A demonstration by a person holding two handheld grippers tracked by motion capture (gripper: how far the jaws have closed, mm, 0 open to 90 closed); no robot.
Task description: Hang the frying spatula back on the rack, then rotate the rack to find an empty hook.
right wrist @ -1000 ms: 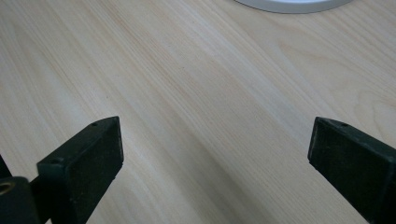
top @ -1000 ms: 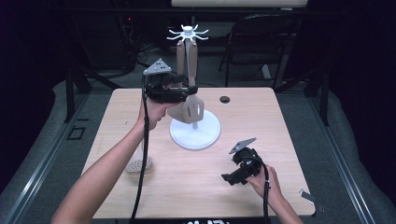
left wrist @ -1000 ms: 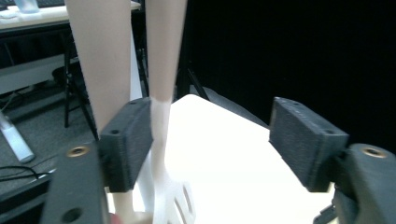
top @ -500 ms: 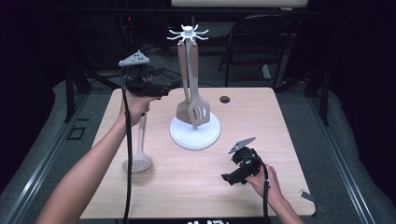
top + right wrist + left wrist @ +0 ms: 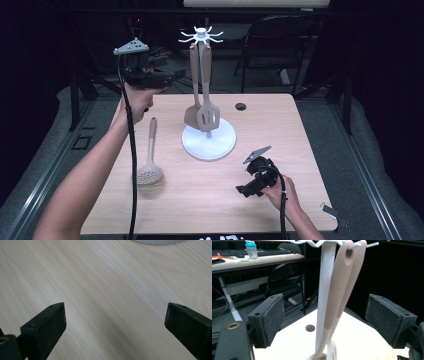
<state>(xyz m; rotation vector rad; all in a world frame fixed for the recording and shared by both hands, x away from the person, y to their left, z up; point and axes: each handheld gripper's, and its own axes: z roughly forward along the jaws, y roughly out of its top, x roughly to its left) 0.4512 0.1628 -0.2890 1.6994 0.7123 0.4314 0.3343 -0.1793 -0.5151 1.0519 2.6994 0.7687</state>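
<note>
My left gripper (image 5: pixel 167 80) has pulled away left of the rack (image 5: pixel 201 90), jaws just opened, empty; the hanging spatulas (image 5: pixel 337 295) stay upright ahead, nearer it than my right.

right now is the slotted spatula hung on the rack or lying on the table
Hung. The spatula hangs by its handle hole from a rack hook, beside another utensil; its head is above the base.

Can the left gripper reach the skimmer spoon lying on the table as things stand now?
Probably yes: the left gripper is open and empty, and the skimmer spoon lies uncovered on the table, below that hand.
</note>
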